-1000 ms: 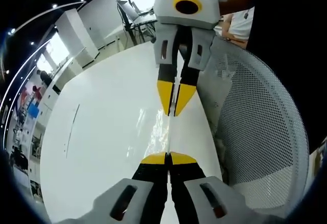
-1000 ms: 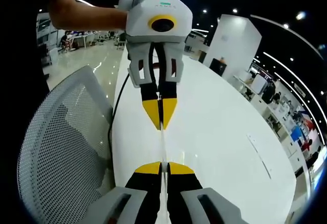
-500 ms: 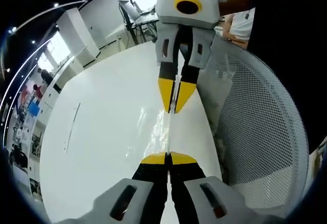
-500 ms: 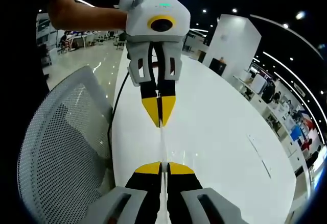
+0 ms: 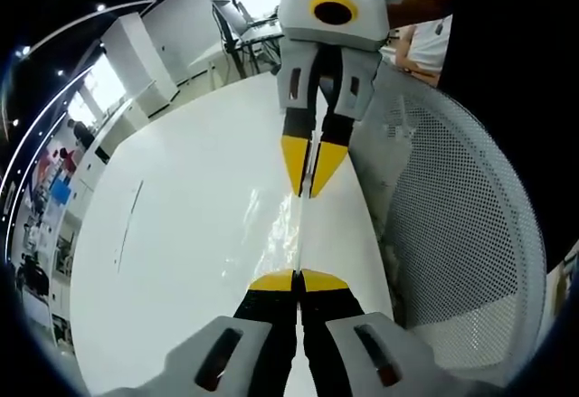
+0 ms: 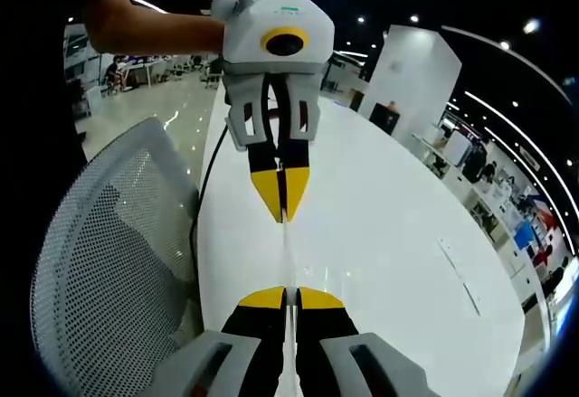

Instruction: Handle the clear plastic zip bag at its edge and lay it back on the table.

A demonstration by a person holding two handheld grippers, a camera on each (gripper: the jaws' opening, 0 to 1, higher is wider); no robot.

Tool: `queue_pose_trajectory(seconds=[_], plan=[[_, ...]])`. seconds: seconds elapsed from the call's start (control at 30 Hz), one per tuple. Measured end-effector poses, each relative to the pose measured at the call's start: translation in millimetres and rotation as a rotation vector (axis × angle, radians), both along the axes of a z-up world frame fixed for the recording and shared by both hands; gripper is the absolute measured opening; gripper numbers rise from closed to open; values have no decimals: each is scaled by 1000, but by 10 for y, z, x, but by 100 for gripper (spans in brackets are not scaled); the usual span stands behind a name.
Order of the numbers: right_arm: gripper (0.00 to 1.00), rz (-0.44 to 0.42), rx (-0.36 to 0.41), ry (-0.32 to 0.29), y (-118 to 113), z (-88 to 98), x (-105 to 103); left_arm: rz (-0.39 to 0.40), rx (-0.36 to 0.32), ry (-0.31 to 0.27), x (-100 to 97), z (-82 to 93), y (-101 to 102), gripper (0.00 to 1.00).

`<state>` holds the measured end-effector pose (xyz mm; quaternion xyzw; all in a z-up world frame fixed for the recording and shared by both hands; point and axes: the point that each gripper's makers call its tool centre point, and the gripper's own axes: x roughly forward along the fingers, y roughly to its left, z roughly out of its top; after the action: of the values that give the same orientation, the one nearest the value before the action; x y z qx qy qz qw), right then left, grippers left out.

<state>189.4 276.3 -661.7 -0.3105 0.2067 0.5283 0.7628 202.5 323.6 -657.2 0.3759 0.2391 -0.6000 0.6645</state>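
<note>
in the left gripper view the left gripper point(image 5: 298, 278) rises from 6 o'clock with its yellow-tipped fingers point(image 5: 272, 281) pressed together on one end of the clear plastic zip bag point(image 5: 285, 234), which runs edge-on as a thin, glinting strip toward 12 o'clock, held taut above the white table point(image 5: 181, 234). at the far end of that strip the right gripper point(image 5: 308, 192) comes down from 12 o'clock, its own yellow fingers closed to a narrow wedge on the bag's other end. a white mesh chair point(image 5: 461, 225) curves along the table's edge from 1 to 5 o'clock, and part of a person in a white top point(image 5: 425, 40) sits near 1 o'clock. in the right gripper view the same hold is seen from the other end: the right gripper point(image 6: 287, 297) at 6 o'clock has its fingers point(image 6: 262, 299) shut on the bag point(image 6: 286, 252), which shows as a fine pale line toward 12 o'clock, where the left gripper point(image 6: 282, 214) pinches it with fingers together. a bare forearm point(image 6: 149, 28) reaches in from 10 o'clock to the white body of that gripper. the table point(image 6: 389, 243) spreads toward 3 o'clock, the mesh chair point(image 6: 109, 252) lies at 8 o'clock, and a dark cable point(image 6: 206, 175) runs along the table's edge beside the chair.
</note>
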Motion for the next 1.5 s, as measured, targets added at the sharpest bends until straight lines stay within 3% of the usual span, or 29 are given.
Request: queue_pose_trajectory(seconds=[1.5], plan=[[0,-6,5,1,-23,-1,20,13,1,5,23,-1,38,0]])
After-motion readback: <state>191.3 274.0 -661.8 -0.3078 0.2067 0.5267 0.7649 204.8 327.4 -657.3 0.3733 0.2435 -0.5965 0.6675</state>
